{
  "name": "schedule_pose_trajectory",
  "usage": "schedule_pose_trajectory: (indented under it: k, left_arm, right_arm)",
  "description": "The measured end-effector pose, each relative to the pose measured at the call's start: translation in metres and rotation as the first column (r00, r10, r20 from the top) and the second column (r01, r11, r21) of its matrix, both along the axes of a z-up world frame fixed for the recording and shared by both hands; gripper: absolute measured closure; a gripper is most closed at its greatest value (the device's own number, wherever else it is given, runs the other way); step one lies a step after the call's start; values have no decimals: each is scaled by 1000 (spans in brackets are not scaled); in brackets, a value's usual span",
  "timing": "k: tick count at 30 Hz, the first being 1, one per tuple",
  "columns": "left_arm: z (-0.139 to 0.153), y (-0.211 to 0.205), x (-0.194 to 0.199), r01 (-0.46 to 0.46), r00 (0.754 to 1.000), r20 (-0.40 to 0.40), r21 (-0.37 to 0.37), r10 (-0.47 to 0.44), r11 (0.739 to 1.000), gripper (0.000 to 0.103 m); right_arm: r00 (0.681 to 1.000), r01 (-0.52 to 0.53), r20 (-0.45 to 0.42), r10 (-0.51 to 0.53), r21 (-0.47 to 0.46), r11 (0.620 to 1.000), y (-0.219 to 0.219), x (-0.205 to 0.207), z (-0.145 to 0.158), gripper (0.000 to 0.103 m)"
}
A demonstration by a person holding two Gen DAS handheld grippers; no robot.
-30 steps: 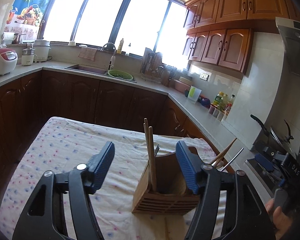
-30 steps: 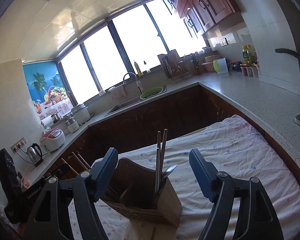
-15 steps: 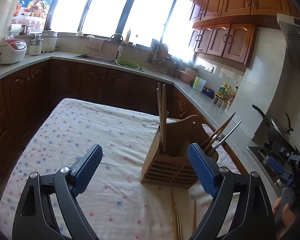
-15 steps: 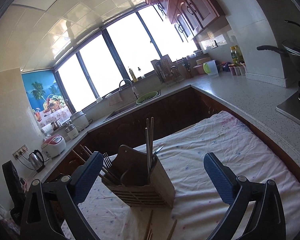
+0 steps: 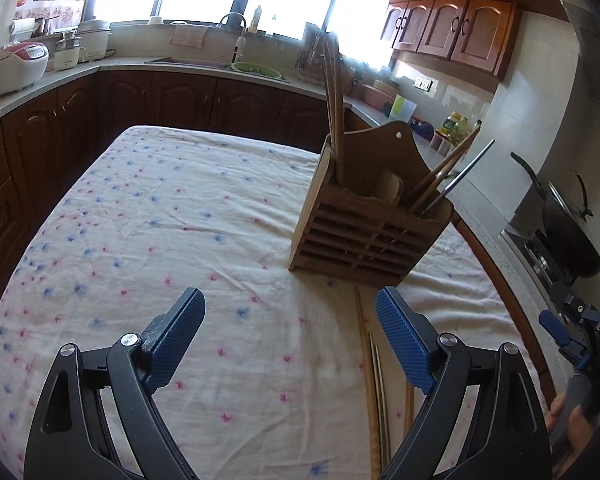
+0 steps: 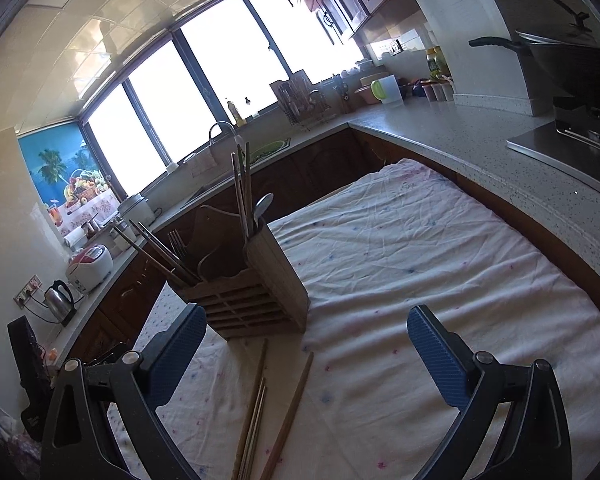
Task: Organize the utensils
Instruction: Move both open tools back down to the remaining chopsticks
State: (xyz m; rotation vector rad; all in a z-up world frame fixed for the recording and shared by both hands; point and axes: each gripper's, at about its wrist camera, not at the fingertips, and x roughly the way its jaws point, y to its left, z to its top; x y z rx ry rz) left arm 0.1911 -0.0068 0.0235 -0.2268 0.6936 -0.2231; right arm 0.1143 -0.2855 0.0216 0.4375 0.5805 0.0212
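A kitchen table under a white cloth [image 5: 172, 216] dotted with small pink and blue flowers; a slatted wooden utensil holder [image 5: 364, 224] stands on it, just beyond both tools. The left gripper [image 5: 290, 334] hangs over bare cloth short of the holder, its blue ribbed pads spread wide with nothing between them; its jaws have just been opening. The right gripper [image 6: 306, 354] is likewise spread wide and empty, its jaws also just opened further. Loose chopsticks [image 6: 260, 408] lie flat on the cloth in front of the holder, between the right gripper's pads but untouched; in the left view the same sticks lie beside the right-hand pad. In the holder, long wooden chopsticks [image 5: 334, 108] stand upright in one end compartment; more sticks and a metal handle [image 5: 456, 180] lean out of the other; a spoon [image 6: 262, 208] and a fork [image 6: 177, 242] show from the right view. No writing is legible.
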Motion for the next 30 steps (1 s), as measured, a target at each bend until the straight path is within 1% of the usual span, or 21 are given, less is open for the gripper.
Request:
schedule_pose_trajectory:
  k: [6,12,13,15,16,17,18,20,21,23,24,25,27,28,29,30]
  left_arm:
    - [-17,-20,4,62,996,-69,52,-59,997,13]
    - [-27,-52,24,125,987,-119,114,-111,986,14]
    - [-29,-59,29,142,984,-128,121,-126,983,14]
    - [-33,-75,40,168,979,-144,145,-147,975,18]
    - [-36,-84,45,186,975,-154,159,-162,970,21]
    - [-39,-93,51,200,972,-161,175,-172,964,27]
    - [-42,-101,57,205,970,-167,192,-174,960,30]
    - [-50,-114,68,218,966,-185,219,-179,951,41]
    - [-55,-118,73,219,965,-196,226,-176,949,43]
    - [-64,-124,83,218,961,-220,232,-167,948,55]
    - [-68,-125,87,217,958,-235,234,-162,948,58]
    - [-72,-126,90,221,954,-252,234,-161,947,67]
    - [-73,-129,88,226,957,-237,260,-165,939,73]
    - [-74,-129,86,234,957,-234,277,-171,932,78]
    - [-74,-129,83,242,957,-230,290,-177,926,86]
    - [-74,-126,79,249,956,-228,295,-185,922,88]
  right_arm:
    - [999,14,-49,-13,15,1000,-6,-6,-19,1]
    - [997,37,-72,-35,31,999,-16,-11,-30,1]
    - [996,40,-76,-38,33,999,-17,-11,-31,1]
    - [995,46,-85,-43,39,998,-19,-11,-34,1]
    - [995,49,-89,-45,41,998,-20,-11,-35,1]
    - [995,53,-92,-49,42,998,-21,-11,-37,1]
    - [994,56,-93,-52,42,998,-22,-11,-38,1]
    - [993,66,-98,-62,39,997,-24,-11,-40,1]
    - [993,69,-103,-65,41,997,-25,-10,-41,1]
    - [992,70,-110,-64,49,996,-25,-10,-43,1]
    - [992,69,-113,-63,48,996,-25,-9,-43,1]
    - [992,67,-115,-62,44,997,-24,-9,-44,1]
    - [992,57,-115,-53,33,998,-22,-8,-44,2]
    - [992,50,-117,-47,28,998,-20,-7,-45,2]
    - [992,43,-121,-40,24,999,-18,-6,-46,2]
    - [992,34,-126,-32,20,999,-15,-4,-47,2]
